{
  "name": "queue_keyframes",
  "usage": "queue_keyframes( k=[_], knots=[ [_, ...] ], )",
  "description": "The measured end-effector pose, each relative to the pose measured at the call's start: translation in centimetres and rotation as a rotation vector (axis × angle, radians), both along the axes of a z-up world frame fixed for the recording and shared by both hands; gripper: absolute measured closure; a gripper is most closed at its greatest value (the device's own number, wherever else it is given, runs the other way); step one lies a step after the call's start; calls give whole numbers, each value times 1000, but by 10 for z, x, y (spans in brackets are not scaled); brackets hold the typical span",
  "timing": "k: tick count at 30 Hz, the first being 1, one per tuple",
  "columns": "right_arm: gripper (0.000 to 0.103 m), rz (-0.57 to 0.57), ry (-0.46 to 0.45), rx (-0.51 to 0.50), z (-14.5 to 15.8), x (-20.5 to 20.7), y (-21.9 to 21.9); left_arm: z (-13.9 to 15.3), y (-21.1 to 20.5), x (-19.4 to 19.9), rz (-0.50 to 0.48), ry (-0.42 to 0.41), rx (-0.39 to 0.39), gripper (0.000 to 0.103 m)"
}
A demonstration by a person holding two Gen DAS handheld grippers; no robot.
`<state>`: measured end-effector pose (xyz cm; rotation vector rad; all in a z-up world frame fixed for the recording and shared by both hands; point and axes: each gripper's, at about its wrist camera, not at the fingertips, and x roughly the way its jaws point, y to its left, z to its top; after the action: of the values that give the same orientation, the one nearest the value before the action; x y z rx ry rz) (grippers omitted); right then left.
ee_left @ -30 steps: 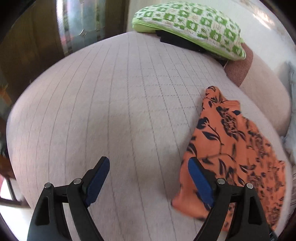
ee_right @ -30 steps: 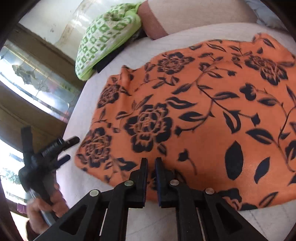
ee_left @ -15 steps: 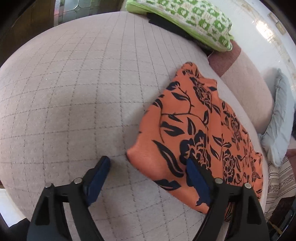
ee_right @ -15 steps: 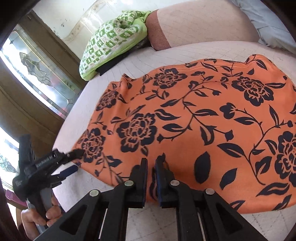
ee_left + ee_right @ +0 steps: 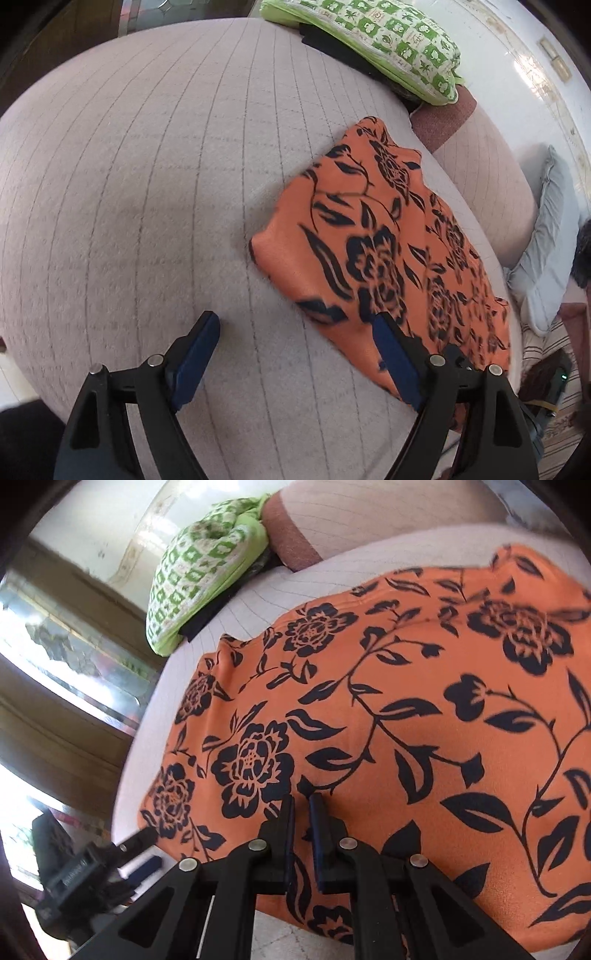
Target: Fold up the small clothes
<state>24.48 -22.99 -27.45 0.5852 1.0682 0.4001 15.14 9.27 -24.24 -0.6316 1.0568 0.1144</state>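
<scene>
An orange cloth with black flowers (image 5: 369,236) lies flat on a beige quilted cushion (image 5: 147,184). My left gripper (image 5: 295,321) is open at the cloth's near left corner, its right finger (image 5: 391,354) over the cloth's edge and its left finger over bare cushion. In the right wrist view the same cloth (image 5: 406,720) fills the middle. My right gripper (image 5: 302,800) is shut, its tips low over the cloth near the front edge, and no fold shows between them. The left gripper (image 5: 146,851) appears there at the cloth's lower left corner.
A green and white patterned pillow (image 5: 388,37) lies on something dark at the far end of the cushion. A beige backrest (image 5: 480,177) and a grey pillow (image 5: 550,240) run along the right. Glass panes in a wooden frame (image 5: 55,646) stand beyond the cushion's left edge.
The left gripper swung toward the cloth and sank to its corner, still open. The right gripper dropped lower and slid further over the cloth, still shut.
</scene>
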Motion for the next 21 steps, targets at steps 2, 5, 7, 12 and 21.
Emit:
queue_keyframes(
  k=[2,5,7,12,21],
  knots=[
    [92,-6,12,30,-2,0,-3,-1,-3,-6,-5,-14,-24,17],
    [92,-3,12,22,-1,1,-2,-4,1,9,18,-41,-24,17],
    [92,6,3,1,1,1,1,-6,4,22,28,-56,-43,17],
    [92,5,-3,2,1,2,2,-11,8,40,56,-110,-114,17],
    [93,-67,-85,-42,11,-12,-3,-19,1,55,15,-167,-179,63]
  ],
)
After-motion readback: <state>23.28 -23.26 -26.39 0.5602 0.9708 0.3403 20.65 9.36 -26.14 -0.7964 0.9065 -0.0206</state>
